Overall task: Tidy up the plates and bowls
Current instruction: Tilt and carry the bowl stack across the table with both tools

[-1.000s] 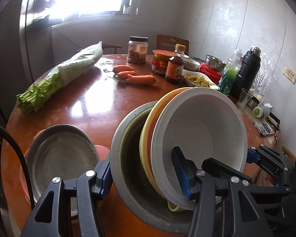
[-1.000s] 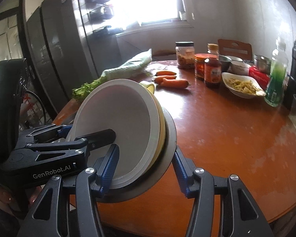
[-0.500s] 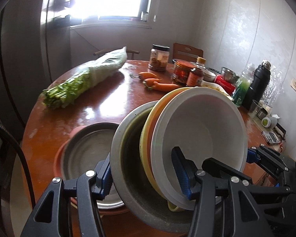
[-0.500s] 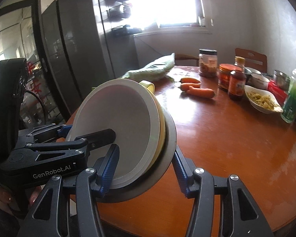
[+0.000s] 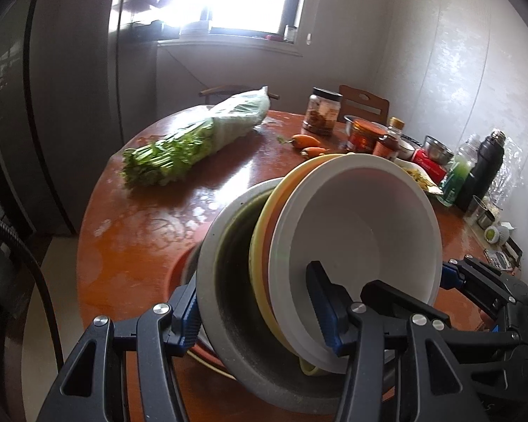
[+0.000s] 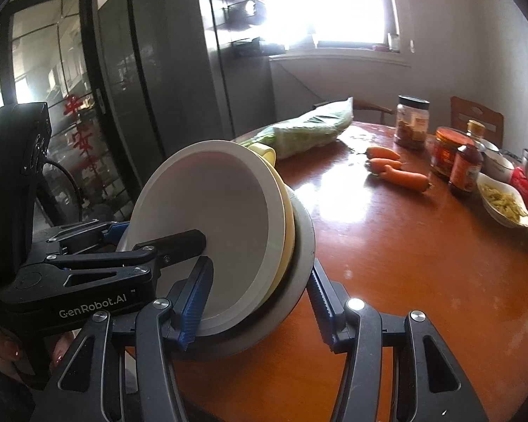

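A tilted stack of bowls is held between both grippers: a white bowl (image 5: 362,232) innermost, a yellow-orange bowl (image 5: 264,239) behind it, and a grey metal bowl (image 5: 228,302) outermost. My left gripper (image 5: 253,313) is shut on the stack's rim. My right gripper (image 6: 260,306) is shut on the opposite rim, where the white bowl (image 6: 211,218) and the grey bowl (image 6: 299,246) show. A grey plate on a red plate (image 5: 179,267) lies on the table under the stack, mostly hidden.
A round wooden table (image 6: 422,263) holds bagged celery (image 5: 193,140), carrots (image 6: 394,172), jars and sauce bottles (image 6: 447,154), a dish of food (image 6: 503,204), a green bottle and a black flask (image 5: 482,172). A dark fridge (image 6: 158,88) stands left.
Both grippers have moved back toward the table's near-left edge with the stack. The plates on the table have slid under the stack and out of sight.
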`<state>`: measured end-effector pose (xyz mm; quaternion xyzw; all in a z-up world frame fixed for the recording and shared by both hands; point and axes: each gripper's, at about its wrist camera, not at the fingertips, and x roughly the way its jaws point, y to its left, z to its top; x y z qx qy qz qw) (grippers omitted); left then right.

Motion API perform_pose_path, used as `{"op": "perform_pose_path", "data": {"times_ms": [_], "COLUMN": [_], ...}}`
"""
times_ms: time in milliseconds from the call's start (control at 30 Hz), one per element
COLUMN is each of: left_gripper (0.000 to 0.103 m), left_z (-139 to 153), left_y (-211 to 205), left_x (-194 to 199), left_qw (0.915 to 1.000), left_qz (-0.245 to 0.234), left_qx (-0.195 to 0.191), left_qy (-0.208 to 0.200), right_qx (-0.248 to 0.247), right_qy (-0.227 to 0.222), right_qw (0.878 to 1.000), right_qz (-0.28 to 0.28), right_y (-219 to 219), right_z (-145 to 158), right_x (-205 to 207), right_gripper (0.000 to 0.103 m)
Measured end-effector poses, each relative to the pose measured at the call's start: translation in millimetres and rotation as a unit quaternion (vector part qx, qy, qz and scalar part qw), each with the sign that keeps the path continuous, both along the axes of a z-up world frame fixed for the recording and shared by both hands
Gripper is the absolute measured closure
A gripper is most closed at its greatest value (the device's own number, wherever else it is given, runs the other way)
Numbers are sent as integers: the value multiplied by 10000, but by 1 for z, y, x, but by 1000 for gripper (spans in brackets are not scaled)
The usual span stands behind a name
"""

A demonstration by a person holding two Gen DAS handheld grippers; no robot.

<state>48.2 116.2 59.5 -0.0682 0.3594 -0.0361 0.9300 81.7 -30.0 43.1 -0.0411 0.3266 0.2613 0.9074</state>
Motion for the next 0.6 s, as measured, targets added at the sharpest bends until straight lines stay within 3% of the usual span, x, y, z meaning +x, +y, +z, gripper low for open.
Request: {"op": "perform_pose_path", "data": {"times_ms": [600], "left_gripper": [49], "left_z": [-33], "left_y": [21], "left_x": [10], "left_qw": [9992], "left_qz": [299], "left_qx": [136], "left_qy": [215], "right_qx": [-280], "right_qy": [239], "right_qw": [9990], "right_qz": [256], "right_y": [30], "right_z": [-33], "right_x": [17], "right_gripper": [48]}}
